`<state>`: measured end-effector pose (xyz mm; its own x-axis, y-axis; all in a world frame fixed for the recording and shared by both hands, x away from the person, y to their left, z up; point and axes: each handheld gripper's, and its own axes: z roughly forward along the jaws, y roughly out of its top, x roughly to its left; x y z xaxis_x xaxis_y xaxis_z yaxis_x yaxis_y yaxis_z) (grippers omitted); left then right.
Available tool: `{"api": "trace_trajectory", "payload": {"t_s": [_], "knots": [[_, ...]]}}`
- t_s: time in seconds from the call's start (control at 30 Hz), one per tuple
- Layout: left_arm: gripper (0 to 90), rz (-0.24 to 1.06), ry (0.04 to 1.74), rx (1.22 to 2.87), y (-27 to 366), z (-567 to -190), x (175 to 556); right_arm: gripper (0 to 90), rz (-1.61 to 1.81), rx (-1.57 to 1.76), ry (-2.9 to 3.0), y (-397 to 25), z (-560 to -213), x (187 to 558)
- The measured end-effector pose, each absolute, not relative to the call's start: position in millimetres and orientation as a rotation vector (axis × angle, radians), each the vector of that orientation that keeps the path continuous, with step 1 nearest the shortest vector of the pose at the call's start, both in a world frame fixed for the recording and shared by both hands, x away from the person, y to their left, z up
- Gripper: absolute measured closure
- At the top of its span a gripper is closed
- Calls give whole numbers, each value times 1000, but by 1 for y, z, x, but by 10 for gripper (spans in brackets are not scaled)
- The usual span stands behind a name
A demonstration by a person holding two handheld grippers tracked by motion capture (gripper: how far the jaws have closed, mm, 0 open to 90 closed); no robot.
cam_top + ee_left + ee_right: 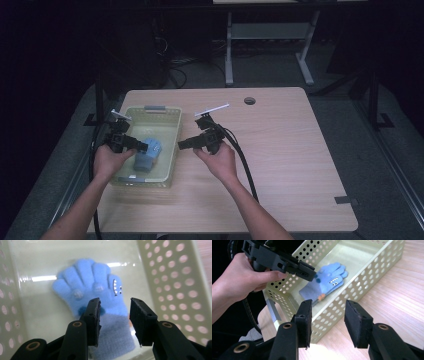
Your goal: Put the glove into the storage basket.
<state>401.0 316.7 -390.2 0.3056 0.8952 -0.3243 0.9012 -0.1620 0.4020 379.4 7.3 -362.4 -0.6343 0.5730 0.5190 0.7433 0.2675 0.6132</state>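
One blue glove (96,293) lies flat on the floor of one pale yellow perforated basket (172,132), which stands on the left part of the wooden counter (280,150), near the person's side. There are two tongs, one in each hand.

The glove is fuzzy and bright blue at the fingers and palm, with a paler grey-blue ribbed cuff (117,336). Its back carries a small cartoon face, white jagged teeth and two dark dots, plus a few soft bobbles: pale ones on the palm, a darker blue one near the cuff and, in the right gripper view, an orange one at the cuff's edge. No writing or brand can be read on the glove, the basket or the tongs.

The left tongs (115,312) hang over the basket's inside, jaws parted with the cuff showing in the gap between them; they grip nothing. The left hand (111,161) holds them at the basket's left wall.

The right tongs (328,318) sit just right of the basket, above the counter, jaws likewise spread and empty, aimed at the basket's side wall. The right hand (220,160) holds them near the counter's middle.
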Motion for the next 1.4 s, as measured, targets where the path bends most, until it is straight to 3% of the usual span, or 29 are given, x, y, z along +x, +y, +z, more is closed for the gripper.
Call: {"api": "trace_trajectory", "payload": {"t_s": [1.4], "knots": [[408, 4, 1314, 1933, 264, -352, 391, 420, -1391, -1369, -2267, -71, -348, 383]]}}
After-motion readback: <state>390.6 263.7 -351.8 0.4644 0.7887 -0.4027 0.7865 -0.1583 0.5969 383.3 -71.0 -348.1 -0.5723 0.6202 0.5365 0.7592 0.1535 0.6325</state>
